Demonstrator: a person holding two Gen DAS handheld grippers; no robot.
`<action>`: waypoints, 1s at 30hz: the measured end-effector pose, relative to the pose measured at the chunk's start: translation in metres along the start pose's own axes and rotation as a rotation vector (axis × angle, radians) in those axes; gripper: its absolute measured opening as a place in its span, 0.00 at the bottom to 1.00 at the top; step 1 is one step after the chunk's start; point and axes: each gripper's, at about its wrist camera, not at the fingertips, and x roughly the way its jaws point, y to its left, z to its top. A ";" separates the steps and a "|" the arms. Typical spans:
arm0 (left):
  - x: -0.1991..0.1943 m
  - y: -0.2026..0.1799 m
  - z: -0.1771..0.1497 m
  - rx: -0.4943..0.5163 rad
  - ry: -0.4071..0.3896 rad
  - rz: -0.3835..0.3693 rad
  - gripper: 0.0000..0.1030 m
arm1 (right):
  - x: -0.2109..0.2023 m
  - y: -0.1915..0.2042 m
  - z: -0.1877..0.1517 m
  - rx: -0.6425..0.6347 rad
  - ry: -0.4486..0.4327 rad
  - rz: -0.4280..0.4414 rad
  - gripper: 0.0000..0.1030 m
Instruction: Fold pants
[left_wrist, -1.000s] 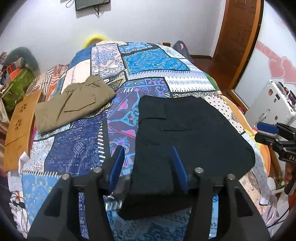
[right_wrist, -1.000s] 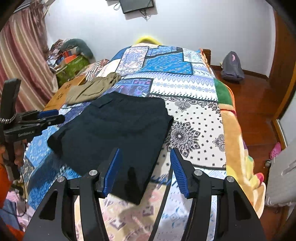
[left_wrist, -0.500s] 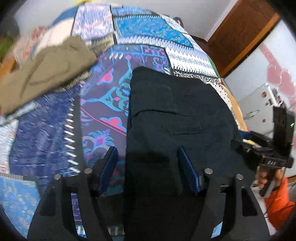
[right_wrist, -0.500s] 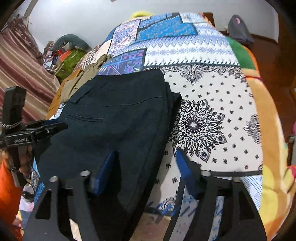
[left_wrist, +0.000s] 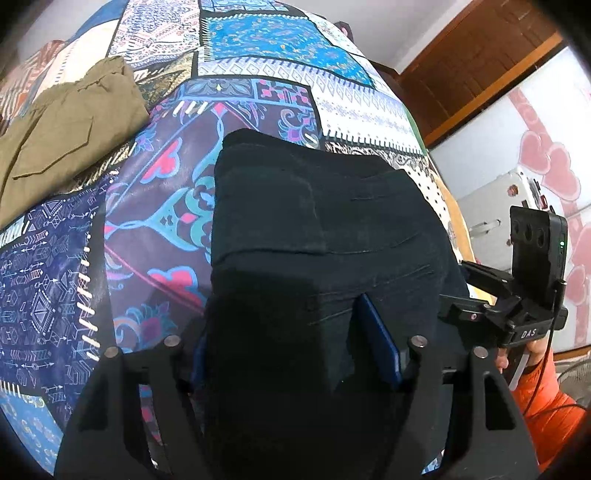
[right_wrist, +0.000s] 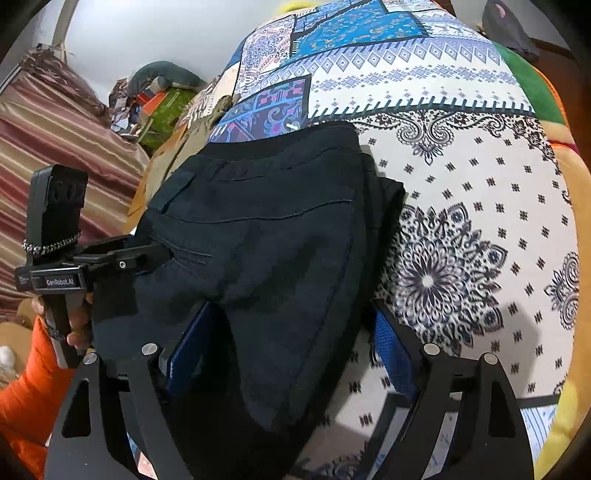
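Dark navy pants (left_wrist: 314, 236) lie folded on the patchwork bedspread (left_wrist: 140, 206). They also fill the middle of the right wrist view (right_wrist: 266, 236). My left gripper (left_wrist: 295, 358) is open, its blue pads astride the near left edge of the pants. My right gripper (right_wrist: 288, 354) is open, its pads astride the near right edge; the left pad lies on the cloth and the right pad is beside the fold. Each gripper shows in the other's view, at the pants' side edges (left_wrist: 517, 317) (right_wrist: 85, 269).
Folded olive pants (left_wrist: 62, 133) lie at the far left of the bed. A wooden door (left_wrist: 476, 66) and a white appliance (left_wrist: 495, 221) stand to the right. Clutter and a striped curtain (right_wrist: 55, 147) are off the bed's left side.
Both grippers have moved down and forward onto the near end of the dark pants. The cloth now sits between the pads of each; the jaws stay open.
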 end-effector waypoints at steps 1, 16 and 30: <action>-0.001 0.000 0.000 0.005 -0.010 0.007 0.62 | 0.000 0.002 0.001 -0.001 -0.003 0.002 0.69; -0.066 -0.023 -0.007 0.105 -0.205 0.060 0.25 | -0.033 0.040 0.018 -0.055 -0.146 -0.009 0.21; -0.161 0.013 -0.005 0.088 -0.417 0.124 0.24 | -0.030 0.128 0.072 -0.235 -0.262 -0.015 0.20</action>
